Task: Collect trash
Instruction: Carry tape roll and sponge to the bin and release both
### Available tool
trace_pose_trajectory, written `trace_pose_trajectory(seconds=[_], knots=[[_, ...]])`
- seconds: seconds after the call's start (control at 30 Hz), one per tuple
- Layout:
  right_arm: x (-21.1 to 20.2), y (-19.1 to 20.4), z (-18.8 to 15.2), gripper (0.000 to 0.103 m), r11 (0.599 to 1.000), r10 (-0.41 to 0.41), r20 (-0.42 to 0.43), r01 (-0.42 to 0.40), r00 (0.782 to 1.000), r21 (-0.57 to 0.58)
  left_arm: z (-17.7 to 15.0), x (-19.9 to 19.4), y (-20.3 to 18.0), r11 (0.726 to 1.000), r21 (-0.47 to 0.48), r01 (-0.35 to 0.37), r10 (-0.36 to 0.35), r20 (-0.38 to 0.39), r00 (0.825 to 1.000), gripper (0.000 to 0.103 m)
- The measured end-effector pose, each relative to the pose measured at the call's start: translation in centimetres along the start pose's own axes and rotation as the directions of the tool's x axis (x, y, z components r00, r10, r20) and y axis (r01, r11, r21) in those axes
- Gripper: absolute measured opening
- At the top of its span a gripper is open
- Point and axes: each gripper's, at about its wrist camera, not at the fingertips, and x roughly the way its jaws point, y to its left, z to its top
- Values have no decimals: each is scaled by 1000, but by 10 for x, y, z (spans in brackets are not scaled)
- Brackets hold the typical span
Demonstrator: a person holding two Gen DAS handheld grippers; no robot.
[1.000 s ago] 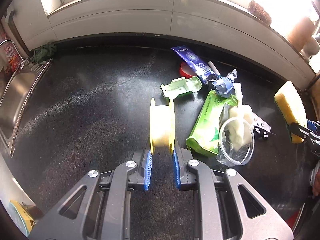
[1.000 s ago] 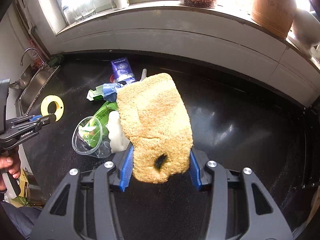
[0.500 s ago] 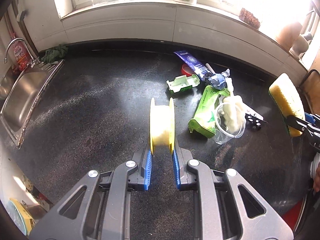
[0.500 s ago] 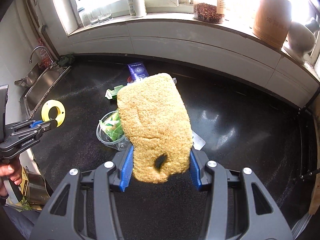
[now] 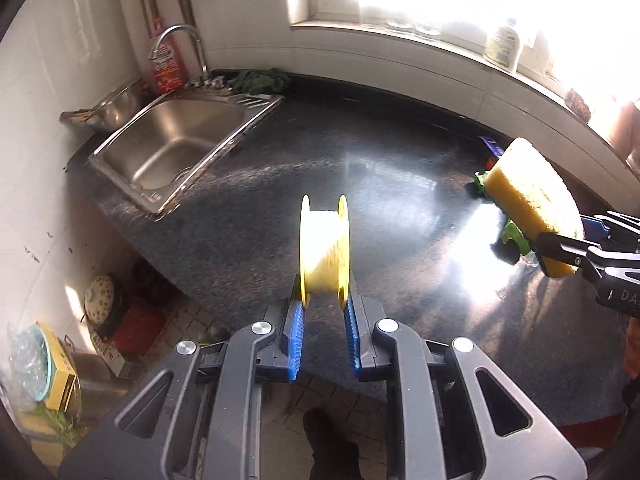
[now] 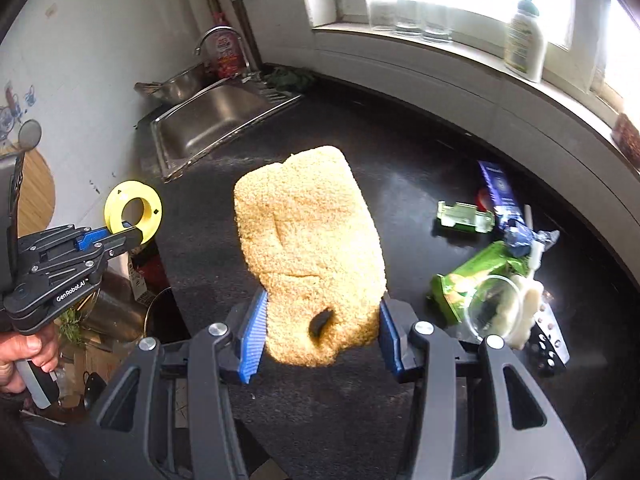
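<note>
My left gripper (image 5: 323, 312) is shut on a yellow spool (image 5: 324, 254), held upright over the left front edge of the black counter (image 5: 360, 184). From the right wrist view, the same spool (image 6: 134, 214) hangs in the left gripper (image 6: 132, 236) off the counter's left end. My right gripper (image 6: 320, 332) is shut on a worn yellow sponge (image 6: 308, 256) above the counter; the sponge (image 5: 528, 216) also shows at the right of the left wrist view. Remaining trash lies at the right: a green packet (image 6: 476, 276), a clear cup (image 6: 494, 306), a blue wrapper (image 6: 498, 188).
A steel sink (image 5: 172, 148) with a tap is set into the counter's left end. Below the counter's left edge are a pot with a lid (image 5: 102, 300), a red container (image 5: 138, 324) and boxes on the tiled floor. A bottle (image 6: 524, 46) stands on the windowsill.
Both grippers have swung left with their loads, away from the trash pile. The sink and the floor beside the counter have come into view; the left gripper now hangs over the counter's edge.
</note>
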Motion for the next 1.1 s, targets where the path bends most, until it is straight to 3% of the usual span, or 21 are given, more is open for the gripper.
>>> trace_pose_trajectory(seconds=[0.23, 0.47, 0.63, 0.77, 0.83, 1.1], knots=[[59, 137, 18, 47, 960, 185, -108, -203, 977, -194, -64, -12, 104, 973, -177, -149, 138, -73, 988, 18], [118, 241, 7, 47, 902, 255, -248, -322, 935, -287, -122, -5, 183, 923, -318, -218, 177, -151, 972, 18], [163, 289, -8, 48, 880, 263, -327, -365, 908, -305, -159, 23, 221, 904, -386, -183, 127, -167, 978, 18], [205, 315, -27, 48, 864, 232, -391, -374, 891, -338, -190, 65, 247, 888, -444, -123, 39, -195, 980, 18], [225, 321, -34, 48, 858, 210, -419, -372, 883, -355, -205, 84, 258, 875, -473, -104, 1, -213, 977, 18], [269, 334, -41, 49, 873, 173, -485, -361, 857, -327, -230, 121, 280, 874, -481, -71, -54, -240, 969, 18]])
